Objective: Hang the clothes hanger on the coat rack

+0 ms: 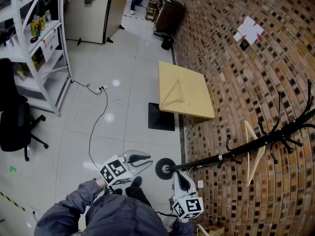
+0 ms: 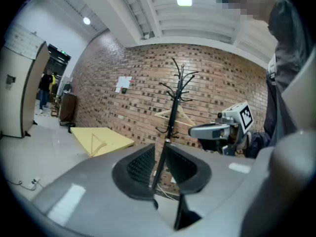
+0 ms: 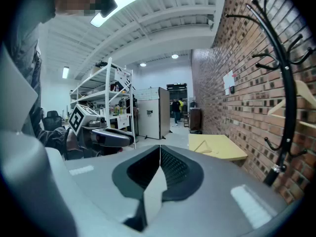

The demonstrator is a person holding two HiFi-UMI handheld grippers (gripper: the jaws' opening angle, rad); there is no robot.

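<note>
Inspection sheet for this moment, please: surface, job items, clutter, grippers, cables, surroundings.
Surface: yellow table by the brick wall, holding one hanger.
Job's things: wooden hanger lies flat on the table; second hanger hangs on the black coat rack.
Clutter: nothing seen.
Grippers: left gripper jaws a narrow gap apart, empty; right gripper shut, empty.
Cables: black cable trails over the floor tiles.
Surroundings: white shelving, office chair.
</note>
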